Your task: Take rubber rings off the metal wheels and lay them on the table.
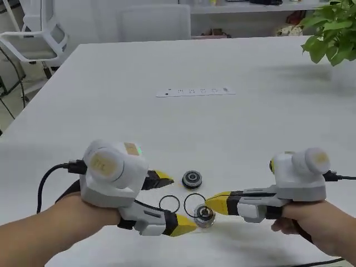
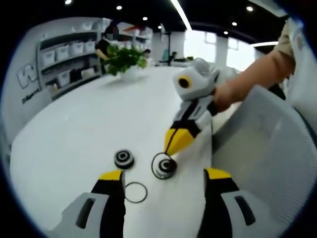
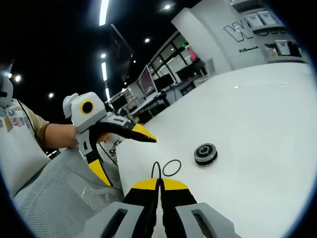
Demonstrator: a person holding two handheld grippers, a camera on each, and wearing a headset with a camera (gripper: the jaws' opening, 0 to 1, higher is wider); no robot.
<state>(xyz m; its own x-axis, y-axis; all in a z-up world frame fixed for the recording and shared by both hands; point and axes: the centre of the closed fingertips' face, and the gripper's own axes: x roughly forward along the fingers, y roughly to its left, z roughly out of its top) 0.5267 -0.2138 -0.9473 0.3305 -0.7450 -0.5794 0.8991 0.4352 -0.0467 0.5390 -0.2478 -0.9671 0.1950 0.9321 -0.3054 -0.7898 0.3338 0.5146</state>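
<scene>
My right gripper (image 1: 214,203) is shut on a thin black rubber ring (image 1: 194,199), which sticks up from its closed tips (image 3: 156,171). The ring hangs beside a bare metal wheel (image 1: 204,214) and loops around it in the left gripper view (image 2: 164,167). My left gripper (image 1: 175,201) stands open, its yellow jaws either side of that wheel, touching nothing. A second ring (image 1: 169,203) lies flat on the table (image 2: 135,192). Another wheel (image 1: 192,178), still black-rimmed, stands just beyond (image 3: 205,153).
The white table (image 1: 233,133) stretches wide and bare beyond the parts. A flat strip with sockets (image 1: 194,92) lies mid-table. A green plant (image 1: 334,33) stands at the far right, and a white chair (image 1: 33,33) at the far left.
</scene>
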